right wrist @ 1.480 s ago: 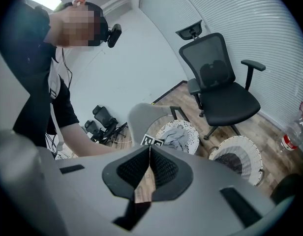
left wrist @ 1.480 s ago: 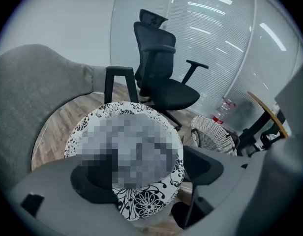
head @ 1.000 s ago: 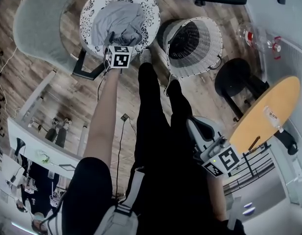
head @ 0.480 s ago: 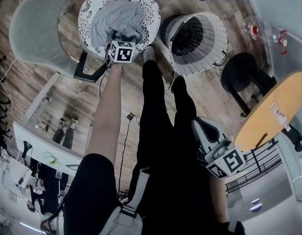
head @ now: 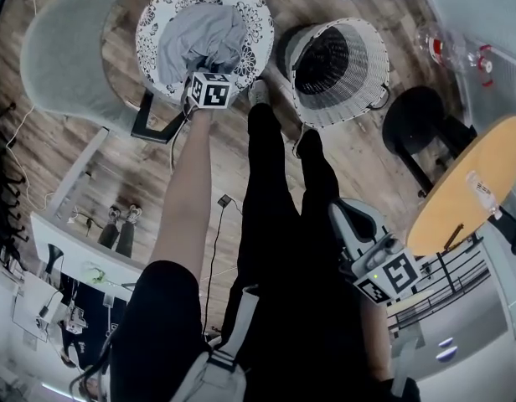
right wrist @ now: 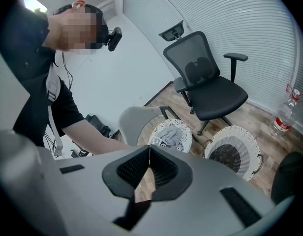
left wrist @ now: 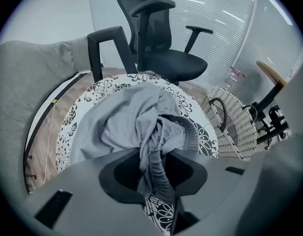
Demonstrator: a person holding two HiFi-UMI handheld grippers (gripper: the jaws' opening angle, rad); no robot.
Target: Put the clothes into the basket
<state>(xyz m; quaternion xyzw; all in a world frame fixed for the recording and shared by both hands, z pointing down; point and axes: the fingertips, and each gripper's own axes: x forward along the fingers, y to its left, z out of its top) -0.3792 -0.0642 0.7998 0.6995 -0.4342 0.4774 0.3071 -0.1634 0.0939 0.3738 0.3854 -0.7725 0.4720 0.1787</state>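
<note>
Holding item one: grey garment (left wrist: 136, 122), heaped on the floral-patterned round seat (left wrist: 92, 95), just beside the white wicker basket (head: 367, 90). Handling, by my judgement: soft, light, limp, not slippery; loose ends will trail and may snag on the basket rim. Best hold: a bunched fold near the ribbed hem. My left tongs (left wrist: 154, 168) have just been closing and now pinch such a fold. My right tongs (right wrist: 148, 156): together, empty. Writing: none legible on the cloth.

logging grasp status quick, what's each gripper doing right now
Left gripper: jaws have just been closing, now shut on the grey garment.
Right gripper: shut, nothing between the jaws.
</note>
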